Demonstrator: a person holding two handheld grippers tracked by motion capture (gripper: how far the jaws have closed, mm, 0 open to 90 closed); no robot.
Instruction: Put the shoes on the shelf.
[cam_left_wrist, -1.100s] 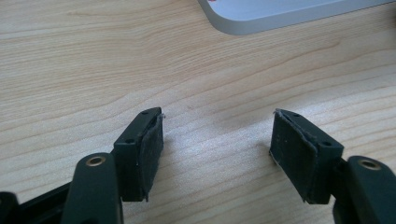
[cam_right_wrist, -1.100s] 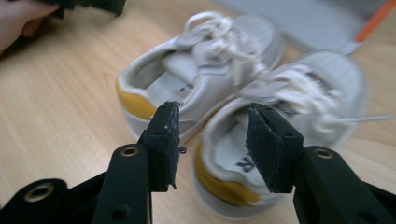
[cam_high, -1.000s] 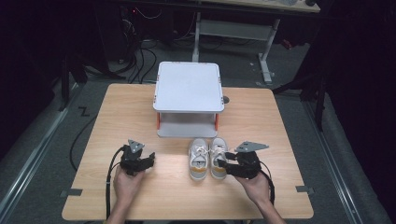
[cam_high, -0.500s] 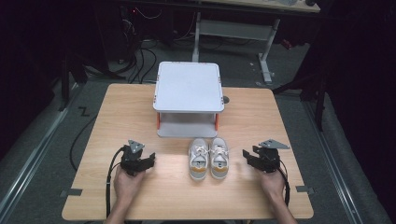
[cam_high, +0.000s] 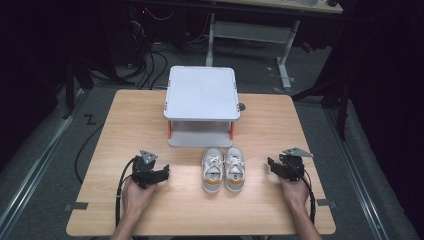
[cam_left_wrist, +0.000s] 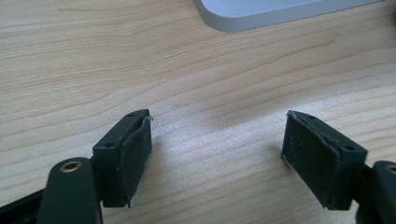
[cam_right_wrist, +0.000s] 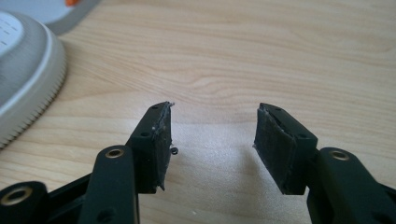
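Observation:
A pair of small white shoes (cam_high: 223, 169) with tan heels stands side by side at the table's front middle, toes toward a white two-tier stand (cam_high: 201, 102). My left gripper (cam_high: 163, 172) rests low on the table left of the shoes, pointing toward them; its jaws (cam_left_wrist: 217, 154) have just been opening and hold nothing. My right gripper (cam_high: 271, 166) sits right of the shoes, well apart from them. Its jaws (cam_right_wrist: 212, 144) have also just been opening, over bare wood. The right shoe's ribbed sole (cam_right_wrist: 23, 79) shows at the left of the right gripper view.
The stand's grey base edge (cam_left_wrist: 280, 11) lies ahead of the left gripper. Bare wooden tabletop (cam_high: 135, 125) spreads on both sides of the stand. Beyond the table are dark floor, cables and a desk frame (cam_high: 250, 30).
The right gripper has drawn away from the right shoe, moving right and down toward the table. Both shoes stay in place. The left hand has kept still.

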